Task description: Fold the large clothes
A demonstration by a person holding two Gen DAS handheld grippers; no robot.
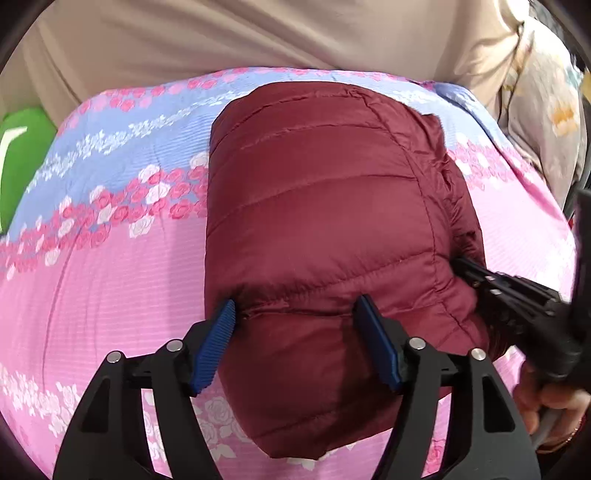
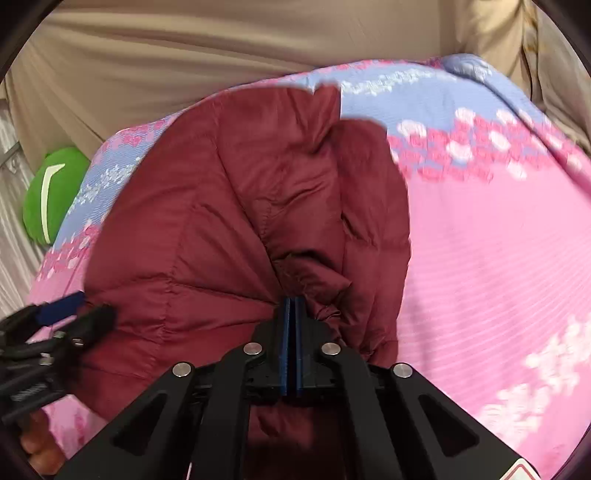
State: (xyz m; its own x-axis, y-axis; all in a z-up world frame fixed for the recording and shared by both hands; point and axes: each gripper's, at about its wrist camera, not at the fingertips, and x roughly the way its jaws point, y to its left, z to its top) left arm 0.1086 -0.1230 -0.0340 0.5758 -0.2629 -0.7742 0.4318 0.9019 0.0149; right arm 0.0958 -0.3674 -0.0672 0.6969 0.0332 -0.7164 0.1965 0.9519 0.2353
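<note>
The left tool point(image 1: 295, 317) is wide apart. Its two blue ribbed pads stand one on each side of the near end of the maroon puffer jacket point(image 1: 317, 206). The left pad point(image 1: 216, 341) sits just at the jacket's left edge, and the right pad point(image 1: 376, 347) is over the quilted fabric. Nothing is pinched between them. The tool points forward and a little down over the jacket, and whether the pads press on the fabric I cannot tell.

The right tool point(image 2: 293, 314) is closed, with its blue pads together. A bunched fold of the jacket point(image 2: 229, 206) is gathered right at the pad tips, so it seems to pinch this fabric at the jacket's right side. In the left wrist view the right tool point(image 1: 476, 273) comes in from the right, low, with its tip at the jacket's side seam. The person's hand point(image 1: 550, 413) grips its handle.

The jacket lies folded into a thick block on a bed cover point(image 1: 110, 280) that is pink and lilac with a rose pattern. Behind the bed hangs a beige cloth point(image 1: 240, 33). At the far left edge there is a green cushion point(image 2: 51, 192).
</note>
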